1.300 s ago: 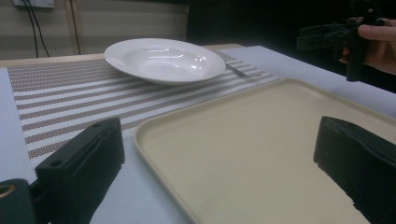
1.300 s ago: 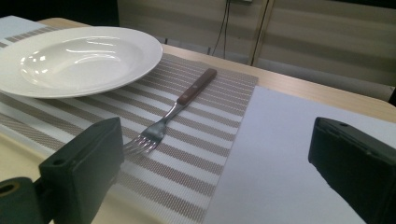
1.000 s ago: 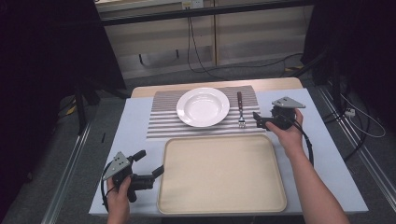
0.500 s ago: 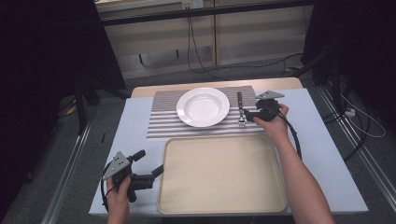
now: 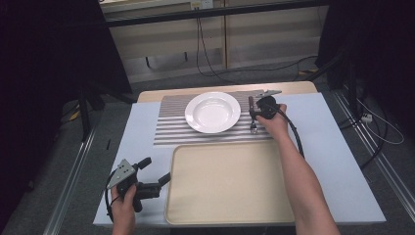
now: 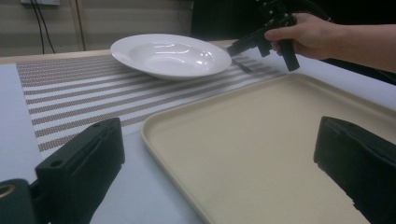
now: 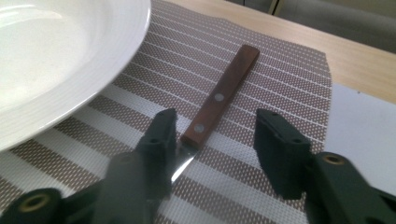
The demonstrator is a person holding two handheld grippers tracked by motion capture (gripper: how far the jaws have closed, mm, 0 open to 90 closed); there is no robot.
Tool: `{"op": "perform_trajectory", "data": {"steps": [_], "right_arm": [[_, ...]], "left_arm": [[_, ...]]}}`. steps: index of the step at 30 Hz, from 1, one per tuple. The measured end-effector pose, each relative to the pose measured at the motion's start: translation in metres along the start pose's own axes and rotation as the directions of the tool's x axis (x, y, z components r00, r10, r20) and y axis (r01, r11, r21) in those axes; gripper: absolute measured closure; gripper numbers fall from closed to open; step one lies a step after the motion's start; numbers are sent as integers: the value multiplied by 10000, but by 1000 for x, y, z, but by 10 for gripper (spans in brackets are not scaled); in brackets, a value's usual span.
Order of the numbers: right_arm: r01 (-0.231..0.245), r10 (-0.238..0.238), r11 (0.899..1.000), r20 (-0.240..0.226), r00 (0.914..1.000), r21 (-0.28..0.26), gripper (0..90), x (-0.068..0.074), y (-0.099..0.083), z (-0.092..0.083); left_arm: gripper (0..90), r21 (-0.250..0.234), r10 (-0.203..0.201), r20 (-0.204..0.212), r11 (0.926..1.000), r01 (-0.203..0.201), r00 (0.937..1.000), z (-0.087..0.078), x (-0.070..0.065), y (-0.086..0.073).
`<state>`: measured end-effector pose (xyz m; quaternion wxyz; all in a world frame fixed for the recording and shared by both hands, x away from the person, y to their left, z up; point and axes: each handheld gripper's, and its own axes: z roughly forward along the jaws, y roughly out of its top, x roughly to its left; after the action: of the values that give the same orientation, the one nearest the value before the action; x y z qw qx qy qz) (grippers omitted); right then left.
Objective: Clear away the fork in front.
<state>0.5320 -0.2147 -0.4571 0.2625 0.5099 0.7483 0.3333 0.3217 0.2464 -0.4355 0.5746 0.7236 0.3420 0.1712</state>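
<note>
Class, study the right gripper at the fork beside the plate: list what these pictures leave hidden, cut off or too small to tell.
- Fork tines: in the right gripper view, covered by the right gripper and its left finger.
- Contact of the fingers with the fork: high view, too small.
- Plate: right gripper view, cut off by the top and left edges.
- Tray: left gripper view, cut off below and right.

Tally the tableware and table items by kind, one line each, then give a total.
Plate: 1
Fork with wooden handle: 1
Striped placemat: 1
Beige tray: 1
Total: 4
</note>
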Motion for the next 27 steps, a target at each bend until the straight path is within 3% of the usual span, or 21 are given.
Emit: {"op": "perform_trajectory", "data": {"steps": [7, 11, 13, 19, 27], "right_arm": [[-465, 475, 9976, -189, 9987, 510, 591, 0, 7, 18], [-818, 839, 9935, -232, 9962, 797, 708, -2, 8, 19], [-921, 956, 9907, -312, 9949, 997, 779, -4, 9, 17], [-887, 958, 9870, -472, 9943, 1342, 781, -13, 4, 6], [-391, 522, 9876, -833, 9952, 1520, 780, -18, -15, -20]], "left_arm": [[23, 83, 66, -75, 9999, -65, 10000, -1, 0, 0], [22, 171, 99, -40, 9998, -99, 9999, 1, -1, -1], [22, 205, 101, -44, 9997, -101, 9999, 2, 0, -1], [22, 161, 98, -54, 9998, -97, 9999, 0, 0, -1], [22, 150, 133, -41, 9998, -132, 9999, -1, 1, -1]]}}
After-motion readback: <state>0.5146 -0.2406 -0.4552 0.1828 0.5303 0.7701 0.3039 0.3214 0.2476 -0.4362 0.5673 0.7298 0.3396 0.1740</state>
